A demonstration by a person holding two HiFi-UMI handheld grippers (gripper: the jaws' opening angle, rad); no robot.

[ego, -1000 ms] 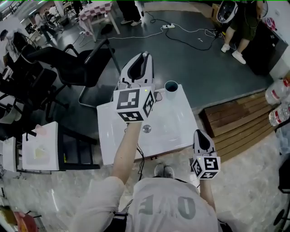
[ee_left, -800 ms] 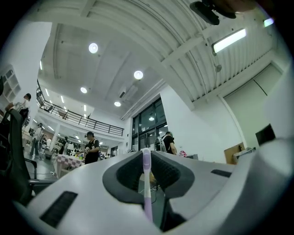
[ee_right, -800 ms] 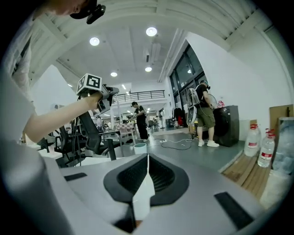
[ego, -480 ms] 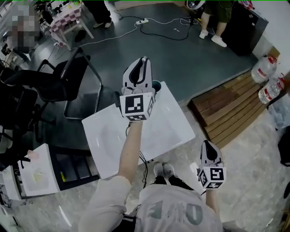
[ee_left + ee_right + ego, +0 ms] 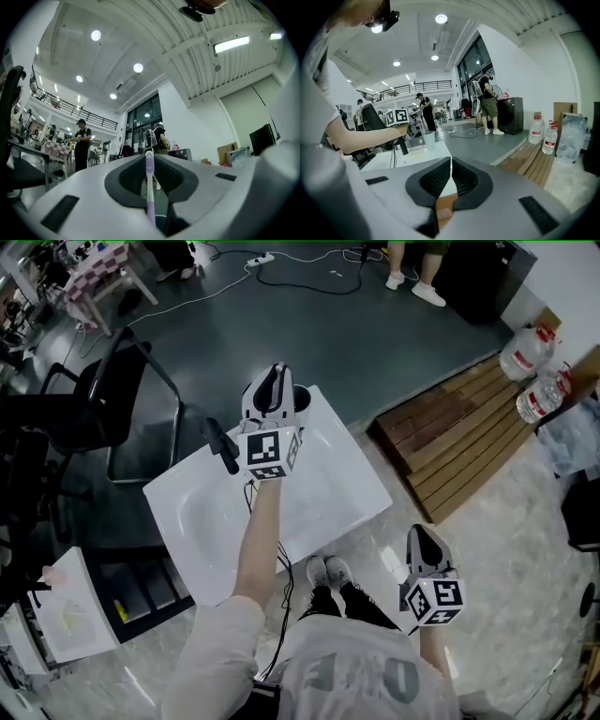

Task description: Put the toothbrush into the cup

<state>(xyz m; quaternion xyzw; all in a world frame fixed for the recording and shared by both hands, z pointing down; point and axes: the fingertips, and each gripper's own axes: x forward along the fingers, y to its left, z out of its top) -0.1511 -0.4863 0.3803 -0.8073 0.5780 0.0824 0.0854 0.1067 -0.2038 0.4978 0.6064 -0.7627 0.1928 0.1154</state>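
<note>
Between left gripper (image 5: 149, 159) fingers (image 5: 127, 177) — toothbrush (image 5: 150, 194), hidden overhead

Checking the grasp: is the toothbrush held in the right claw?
No, the toothbrush is pinched in the left claw; the right claw is shut, with nothing in it.

Large pale characters across the chest of the person's grey T-shirt (image 5: 367, 677), at 6 o'clock in the head view, resemble a zero and an E but are not clearly legible. The left gripper (image 5: 275, 373) and right gripper (image 5: 420, 532) carry black-and-white square patterns, no words. Labels on the clear plastic water bottles (image 5: 518, 354) at 2 o'clock are unreadable.
</note>
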